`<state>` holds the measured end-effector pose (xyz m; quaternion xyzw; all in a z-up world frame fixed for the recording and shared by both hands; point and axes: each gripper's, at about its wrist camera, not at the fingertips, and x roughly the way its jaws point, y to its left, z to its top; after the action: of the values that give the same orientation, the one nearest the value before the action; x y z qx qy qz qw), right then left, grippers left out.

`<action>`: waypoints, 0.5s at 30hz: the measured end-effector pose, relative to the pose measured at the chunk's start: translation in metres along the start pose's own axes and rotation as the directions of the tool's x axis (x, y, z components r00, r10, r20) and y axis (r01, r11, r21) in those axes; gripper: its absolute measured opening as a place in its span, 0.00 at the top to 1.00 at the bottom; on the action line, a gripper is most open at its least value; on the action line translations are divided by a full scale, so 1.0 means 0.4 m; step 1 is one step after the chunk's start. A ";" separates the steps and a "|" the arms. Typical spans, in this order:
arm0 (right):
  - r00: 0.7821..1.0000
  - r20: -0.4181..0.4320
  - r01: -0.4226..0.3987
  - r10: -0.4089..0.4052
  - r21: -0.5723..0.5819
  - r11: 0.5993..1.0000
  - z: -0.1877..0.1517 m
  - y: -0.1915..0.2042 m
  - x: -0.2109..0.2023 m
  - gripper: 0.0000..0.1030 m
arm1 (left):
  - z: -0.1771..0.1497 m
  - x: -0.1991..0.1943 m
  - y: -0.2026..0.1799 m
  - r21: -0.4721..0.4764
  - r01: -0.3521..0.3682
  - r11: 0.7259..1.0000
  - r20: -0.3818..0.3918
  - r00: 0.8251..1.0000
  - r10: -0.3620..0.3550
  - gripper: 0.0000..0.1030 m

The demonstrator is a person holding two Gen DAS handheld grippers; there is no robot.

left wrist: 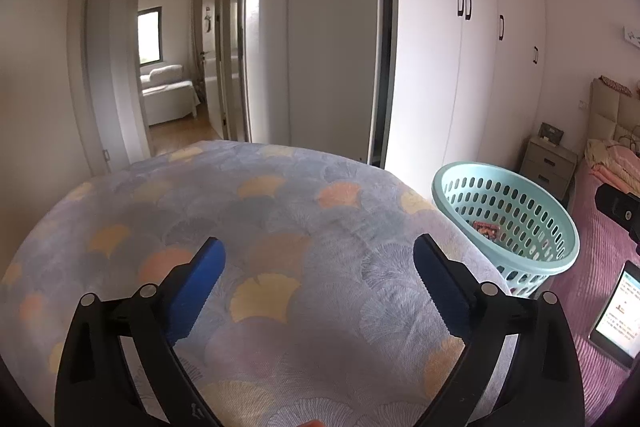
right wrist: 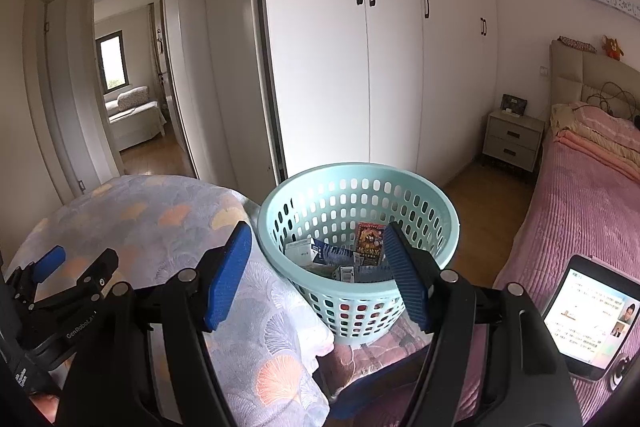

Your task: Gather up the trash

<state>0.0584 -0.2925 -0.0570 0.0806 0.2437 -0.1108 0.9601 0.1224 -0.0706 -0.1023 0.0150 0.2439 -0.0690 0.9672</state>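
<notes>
Doorway [right wrist: 132, 87] far left | patterned quilt [left wrist: 256, 227] bare under left gripper [left wrist: 320, 283], jaws released | mint basket [right wrist: 404, 183] of trash packets [right wrist: 370, 239] between quilt and pink bed [right wrist: 580, 211], behind right gripper [right wrist: 316, 267], jaws parted, empty | tablet [right wrist: 588, 319] cut off; packet print illegible

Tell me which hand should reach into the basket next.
Right, probably. The right tongs are open, empty and pointed at the teal basket, with its trash just ahead. The left tongs, also open, face the patterned quilt, the basket off to their side.
</notes>
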 end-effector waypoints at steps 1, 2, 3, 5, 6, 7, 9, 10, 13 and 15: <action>1.000 -0.001 -0.001 0.001 0.002 1.000 0.000 -0.001 0.000 0.37 | 0.000 0.000 0.000 0.000 0.000 1.000 0.000 1.000 0.000 0.10; 1.000 -0.003 -0.003 0.003 0.004 1.000 -0.001 -0.002 0.000 0.36 | 0.000 0.000 0.000 0.000 0.000 1.000 0.000 1.000 0.000 0.10; 1.000 -0.004 -0.003 0.003 0.005 1.000 -0.002 -0.002 0.001 0.36 | 0.000 0.000 -0.001 0.000 -0.001 1.000 0.000 1.000 0.001 0.10; 1.000 -0.005 -0.002 0.002 0.004 1.000 -0.005 -0.001 0.002 0.36 | 0.000 0.001 -0.001 -0.001 -0.001 1.000 -0.001 1.000 0.001 0.10; 1.000 -0.006 -0.002 0.002 0.003 1.000 -0.005 -0.001 0.003 0.36 | 0.001 0.001 -0.001 -0.001 -0.001 1.000 -0.001 1.000 0.001 0.10; 1.000 -0.007 -0.003 0.003 0.005 1.000 -0.005 -0.001 0.003 0.36 | 0.001 0.001 -0.001 -0.001 -0.001 1.000 -0.001 1.000 0.001 0.10; 1.000 -0.008 -0.005 0.005 0.007 1.000 -0.006 -0.002 0.004 0.36 | 0.001 0.000 -0.001 0.001 -0.001 1.000 -0.001 1.000 0.001 0.10; 1.000 -0.009 -0.005 0.005 0.006 1.000 -0.007 -0.002 0.004 0.36 | 0.001 0.000 -0.001 0.001 -0.001 1.000 0.000 1.000 0.001 0.10; 1.000 -0.013 -0.006 0.006 0.007 1.000 -0.008 -0.004 0.004 0.36 | 0.000 0.001 -0.002 0.003 0.001 1.000 -0.001 1.000 -0.001 0.10; 1.000 -0.015 -0.007 0.008 0.011 1.000 -0.009 -0.006 0.005 0.35 | -0.002 0.001 0.000 0.004 0.001 1.000 -0.002 1.000 -0.001 0.10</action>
<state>0.0578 -0.2944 -0.0614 0.0875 0.2499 -0.1079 0.9583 0.1225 -0.0706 -0.1031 0.0171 0.2446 -0.0700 0.9669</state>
